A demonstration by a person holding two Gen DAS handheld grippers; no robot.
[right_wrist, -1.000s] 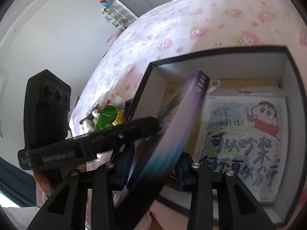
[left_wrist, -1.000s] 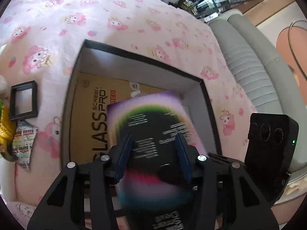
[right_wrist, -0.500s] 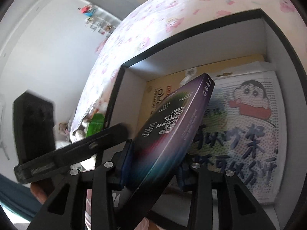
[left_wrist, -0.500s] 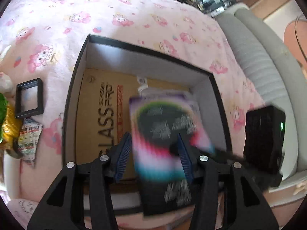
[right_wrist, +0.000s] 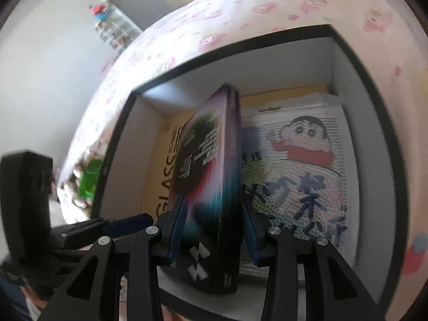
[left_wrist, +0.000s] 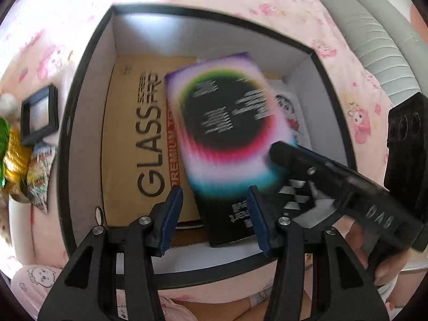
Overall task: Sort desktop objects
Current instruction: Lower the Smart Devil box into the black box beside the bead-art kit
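Fingers on right gripper (right_wrist: 212, 227) clamp the rainbow-ringed package (right_wrist: 211, 165), tilted on edge inside the black-rimmed box (left_wrist: 88, 61). Left gripper (left_wrist: 215, 220) jaws spread, holding nothing. Package sits over GLASS carton (left_wrist: 131, 144) and cartoon sheet (right_wrist: 302, 165).

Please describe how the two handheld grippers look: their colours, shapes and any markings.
The left gripper and the right gripper look alike: matte black angular frames with triangular cut-outs, silver round screw heads, and two flat blue pads as fingers. Seen from the left wrist, the right one carries white chevron marks and grey lettering. No cables or sleeves show.
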